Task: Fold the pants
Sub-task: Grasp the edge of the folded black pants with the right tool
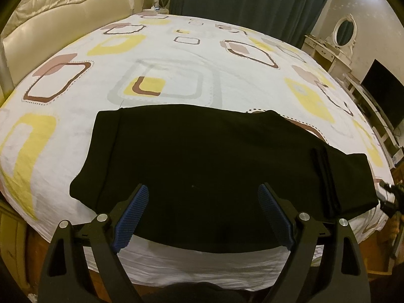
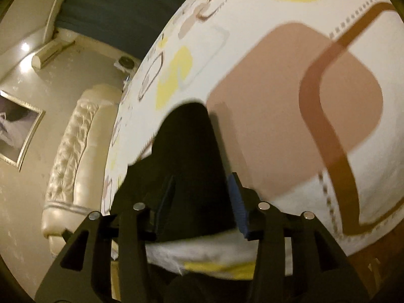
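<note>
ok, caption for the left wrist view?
Open left hand-held gripper above black pants lying on the patterned bedsheet.

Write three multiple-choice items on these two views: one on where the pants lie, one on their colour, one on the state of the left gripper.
1. The pants lie:
A. on the patterned bedsheet, near its front edge
B. on the dresser
C. on the floor

2. The pants are:
A. yellow
B. black
C. white

3. The left gripper is:
A. shut on the pants
B. out of view
C. open

Key: 1 A, sheet shows around the pants on three sides; 2 B, the cloth is uniformly black; 3 C, its blue-padded fingers stand wide apart over the cloth.
</note>
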{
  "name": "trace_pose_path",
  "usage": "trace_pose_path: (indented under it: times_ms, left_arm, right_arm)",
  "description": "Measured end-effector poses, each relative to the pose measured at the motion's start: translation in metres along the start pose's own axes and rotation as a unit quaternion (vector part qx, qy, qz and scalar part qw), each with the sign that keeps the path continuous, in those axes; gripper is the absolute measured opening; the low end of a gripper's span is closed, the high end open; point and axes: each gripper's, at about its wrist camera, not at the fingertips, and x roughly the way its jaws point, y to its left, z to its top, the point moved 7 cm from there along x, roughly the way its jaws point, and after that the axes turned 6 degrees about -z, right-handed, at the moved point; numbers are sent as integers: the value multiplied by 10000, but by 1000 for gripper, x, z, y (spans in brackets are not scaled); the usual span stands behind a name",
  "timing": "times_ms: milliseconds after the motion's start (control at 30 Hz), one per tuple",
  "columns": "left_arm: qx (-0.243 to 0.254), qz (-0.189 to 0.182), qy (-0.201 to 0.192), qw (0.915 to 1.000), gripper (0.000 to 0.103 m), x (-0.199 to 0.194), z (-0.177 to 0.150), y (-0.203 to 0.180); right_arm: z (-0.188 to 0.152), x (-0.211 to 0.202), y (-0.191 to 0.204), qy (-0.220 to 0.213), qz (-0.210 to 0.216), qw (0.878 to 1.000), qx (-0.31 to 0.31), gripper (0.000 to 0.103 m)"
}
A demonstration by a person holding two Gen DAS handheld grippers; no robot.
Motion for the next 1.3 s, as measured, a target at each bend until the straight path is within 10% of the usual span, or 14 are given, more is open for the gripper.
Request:
trace_pose_path:
  times_ms: [433, 733, 1000, 1300]
  left_arm:
    - [-194, -19, 46, 9998, 87, 0, 1, 12]
    - [-255, -29, 13, 9997, 87, -3, 2, 16]
    - [-256, -4, 24, 9997, 87, -3, 2, 20]
    - [-320, 73, 10, 9995, 87, -4, 6, 38]
  right_arm:
    - [50, 82, 10, 420, -882, 9952, -38, 31]
    - [48, 42, 27, -188, -449, 9988, 84, 41]
    - [-15, 29, 69, 270, 315, 9988, -264, 46]
    - [-47, 51, 53, 522, 3, 9977, -437, 48]
